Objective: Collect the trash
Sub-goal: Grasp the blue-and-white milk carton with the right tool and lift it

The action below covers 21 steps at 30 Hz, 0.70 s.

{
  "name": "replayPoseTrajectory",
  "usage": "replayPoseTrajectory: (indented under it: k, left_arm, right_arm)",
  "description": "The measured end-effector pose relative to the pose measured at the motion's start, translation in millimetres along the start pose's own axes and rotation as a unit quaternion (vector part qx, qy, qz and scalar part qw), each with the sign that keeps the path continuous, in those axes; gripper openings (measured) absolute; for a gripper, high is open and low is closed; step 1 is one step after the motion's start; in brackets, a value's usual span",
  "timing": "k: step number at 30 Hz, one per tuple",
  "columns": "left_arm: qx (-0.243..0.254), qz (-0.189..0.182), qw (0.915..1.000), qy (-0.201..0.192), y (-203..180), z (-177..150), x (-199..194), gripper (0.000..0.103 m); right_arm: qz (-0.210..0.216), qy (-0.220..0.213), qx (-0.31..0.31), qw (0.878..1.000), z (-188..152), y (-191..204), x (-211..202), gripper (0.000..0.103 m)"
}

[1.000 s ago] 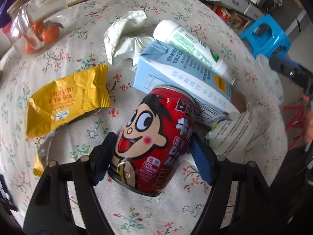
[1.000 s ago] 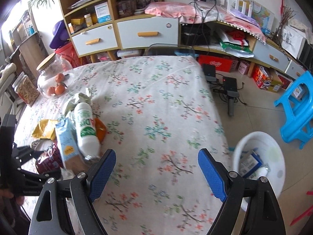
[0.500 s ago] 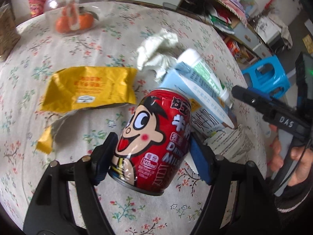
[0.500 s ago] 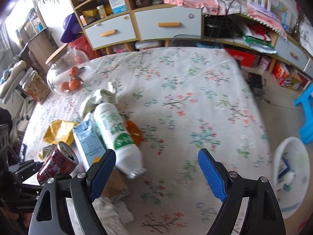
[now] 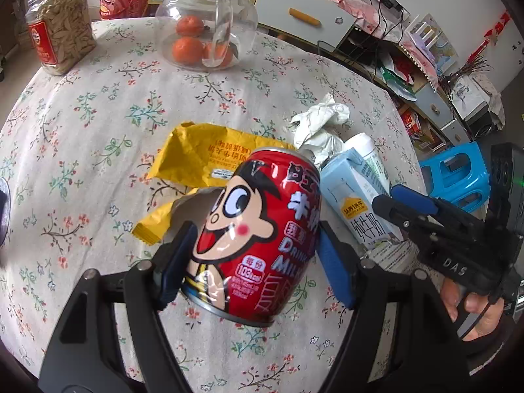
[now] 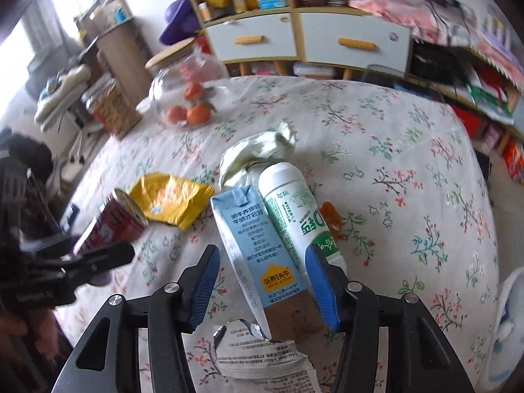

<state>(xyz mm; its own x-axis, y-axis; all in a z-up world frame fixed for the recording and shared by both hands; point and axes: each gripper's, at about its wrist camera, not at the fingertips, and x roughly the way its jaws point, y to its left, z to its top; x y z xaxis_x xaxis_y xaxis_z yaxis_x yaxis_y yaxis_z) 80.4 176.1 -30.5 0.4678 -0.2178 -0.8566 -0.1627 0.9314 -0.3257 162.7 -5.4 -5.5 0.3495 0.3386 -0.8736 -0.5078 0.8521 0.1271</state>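
My left gripper is shut on a red cartoon drink can, held tilted above the floral tablecloth. The can also shows blurred in the right wrist view. My right gripper hangs over a light-blue milk carton lying flat, with the carton between its jaws. The jaws are closing; a narrow gap still shows at the left pad. A white bottle with a green label lies against the carton's right side. A yellow wrapper and crumpled white paper lie behind the can.
A glass jar of oranges and a jar of seeds stand at the table's far side. Crumpled printed paper lies under my right gripper. A white bin sits on the floor at right, near a blue stool.
My right gripper swung left from the bare cloth to over the carton, and its jaws narrowed. My left gripper rolled and moved with the can, bringing the jars into view.
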Motion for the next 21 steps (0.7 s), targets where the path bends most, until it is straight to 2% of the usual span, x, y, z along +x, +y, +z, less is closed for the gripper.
replayPoseTrajectory:
  k: [5,7,9,15,21]
  left_arm:
    - [0.001,-0.001,1.0000,-0.005,0.7,-2.3,-8.6,0.074]
    - [0.001,0.000,1.0000,-0.007,0.7,-3.1,-10.2,0.074]
    - [0.002,0.000,1.0000,-0.007,2.0,-3.6,-11.5,0.074]
    - [0.005,0.002,0.9999,-0.010,-4.6,-2.2,-14.4,0.074]
    - [0.005,-0.001,0.9997,-0.022,-8.1,-1.6,-21.3,0.074]
  right_arm:
    - [-0.013,0.009,-0.025,1.000,-6.4,9.4,-0.9,0.056]
    - [-0.006,0.023,-0.030,0.999,-10.1,12.6,1.7,0.048]
    - [-0.005,0.027,-0.033,0.999,-13.5,15.6,4.3,0.045]
    - [-0.012,0.018,-0.037,0.999,-14.0,18.6,4.0,0.043]
    - [-0.004,-0.017,-0.028,0.999,-8.7,15.9,-17.1,0.043]
